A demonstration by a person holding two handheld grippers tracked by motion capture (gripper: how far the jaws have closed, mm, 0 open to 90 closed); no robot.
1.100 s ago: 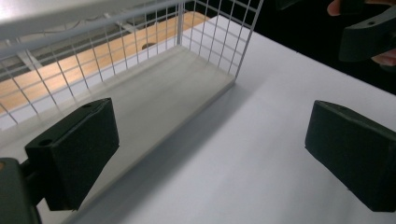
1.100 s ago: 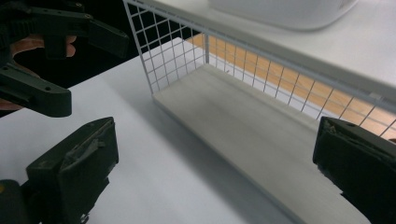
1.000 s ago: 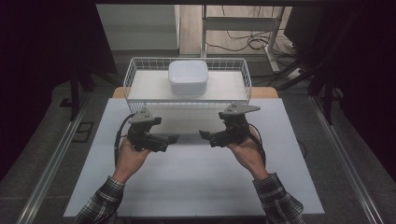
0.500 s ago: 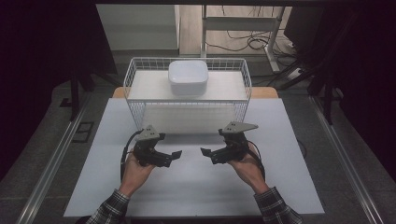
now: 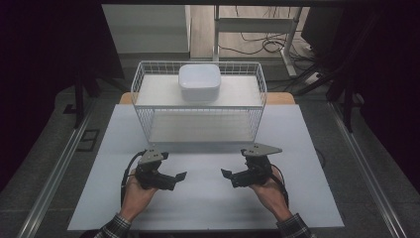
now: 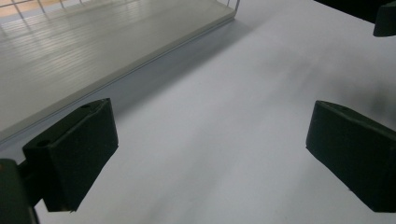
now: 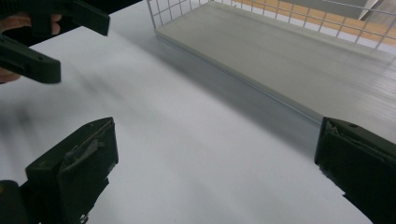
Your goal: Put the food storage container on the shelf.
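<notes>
Facing each other across the near half of the white table top (image 5: 208, 198), the two grippers sit low over its surface, each with jaws spread apart and holding nothing.

At the left, the left gripper (image 5: 179, 176) lies just inside the near-left part of the table, held by the left hand (image 5: 136, 196), its jaws pointing toward the table's centre. In the left gripper view the two black pads (image 6: 74, 149) stand wide, with bare table surface between them.

At the centre, toward the far edge, stands the white wire basket rack (image 5: 198, 130), its long axis parallel to that edge. On its upper shelf rests the white rounded-square bowl (image 5: 199, 82), roughly midway along the rack's length and slightly left of centre. The bowl lies forward of and above both grippers, well apart from each.

At the right, the right gripper (image 5: 227, 174) mirrors the left, held by the right hand (image 5: 267, 191), jaws released and empty; the right gripper view confirms this.

Judgement: neither gripper is clearly nearer to the bowl. Any reach must travel toward the far edge and rise over the rack's wire rim.
</notes>
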